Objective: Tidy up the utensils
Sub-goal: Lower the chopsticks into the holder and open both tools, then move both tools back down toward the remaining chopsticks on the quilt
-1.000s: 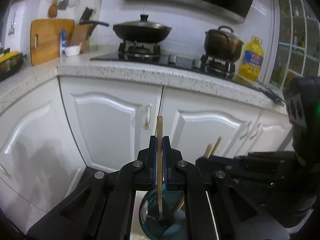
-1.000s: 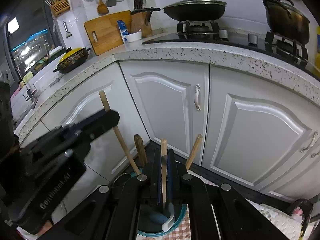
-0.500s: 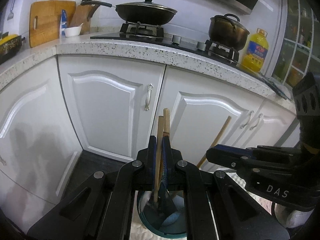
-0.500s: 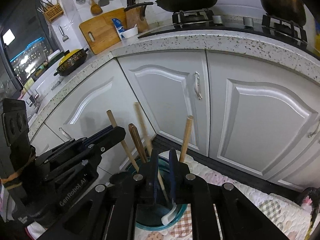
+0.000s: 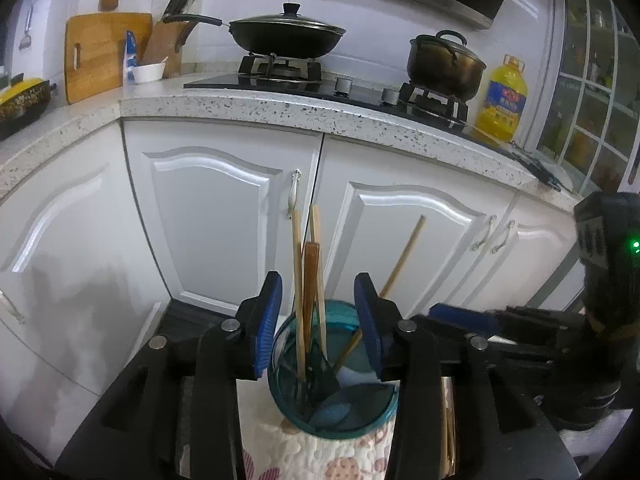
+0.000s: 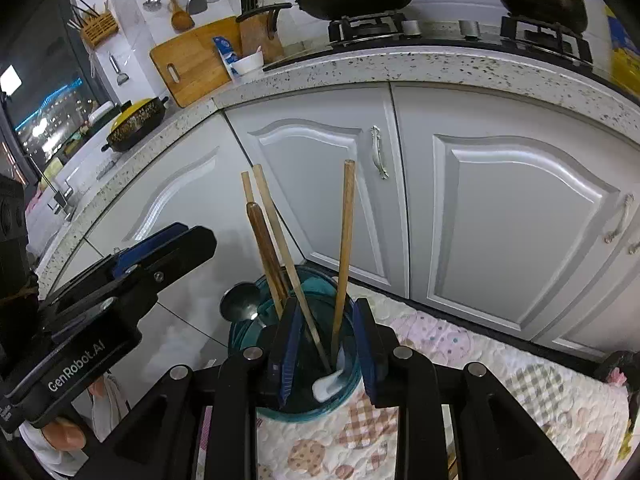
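between the fingers: left gripper point(image 5: 318, 320) and right gripper point(image 6: 326, 346) each stand over the round teal glass jar point(image 5: 372, 412) on the patterned quilted cloth point(image 6: 500, 372).
change: both sets of jaws have just been opening; a second ago each was clamped on a wooden handle, now each handle stands free in the jar.
meaning: judged, both utensils are delivered; the release step is done.
left gripper state: parted about halfway, pads clear of the light wooden-handled utensils point(image 5: 298, 280) between them.
right gripper state: parted narrowly, no pad contact seen on the straight wooden stick point(image 6: 345, 248).
jar location: directly below and ahead of both fingertips.
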`<state>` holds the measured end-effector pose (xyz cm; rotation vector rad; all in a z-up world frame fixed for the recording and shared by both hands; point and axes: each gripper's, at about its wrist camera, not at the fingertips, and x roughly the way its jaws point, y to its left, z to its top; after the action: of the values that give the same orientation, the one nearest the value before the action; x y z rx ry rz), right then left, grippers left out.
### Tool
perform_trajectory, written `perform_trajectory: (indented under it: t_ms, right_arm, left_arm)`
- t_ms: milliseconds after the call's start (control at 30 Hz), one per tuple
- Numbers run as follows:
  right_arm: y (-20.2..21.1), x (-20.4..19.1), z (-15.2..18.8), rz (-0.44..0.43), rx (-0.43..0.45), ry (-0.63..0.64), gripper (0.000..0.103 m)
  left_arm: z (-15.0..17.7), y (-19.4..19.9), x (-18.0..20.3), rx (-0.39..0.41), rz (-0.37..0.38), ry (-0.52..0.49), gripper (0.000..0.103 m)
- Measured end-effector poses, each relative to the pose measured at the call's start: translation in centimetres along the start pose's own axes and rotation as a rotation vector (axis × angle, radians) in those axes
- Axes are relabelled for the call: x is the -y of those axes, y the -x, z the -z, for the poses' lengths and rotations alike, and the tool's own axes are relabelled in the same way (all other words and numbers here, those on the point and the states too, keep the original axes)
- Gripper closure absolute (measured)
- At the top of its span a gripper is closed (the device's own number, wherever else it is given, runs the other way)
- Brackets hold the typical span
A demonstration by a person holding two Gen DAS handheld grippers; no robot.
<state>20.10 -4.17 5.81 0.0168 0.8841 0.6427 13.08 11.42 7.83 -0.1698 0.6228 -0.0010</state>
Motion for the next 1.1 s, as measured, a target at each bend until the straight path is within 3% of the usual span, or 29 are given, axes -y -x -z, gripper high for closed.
perform_trajectory:
  t_ms: [500,1100]
  right_arm:
    - [7.0,1.5,5.0,0.128,0.064,-0.035,0.07]
    - [10.6,6.7,12.6,0.22,0.015,-0.152,0.067]
  left_arm:
    - [4.0,4.4,3.1,-0.02,0.008,-0.022,0.056]
    - [8.3,5.0,8.4,-0.087,0.071,-0.086,0.053]
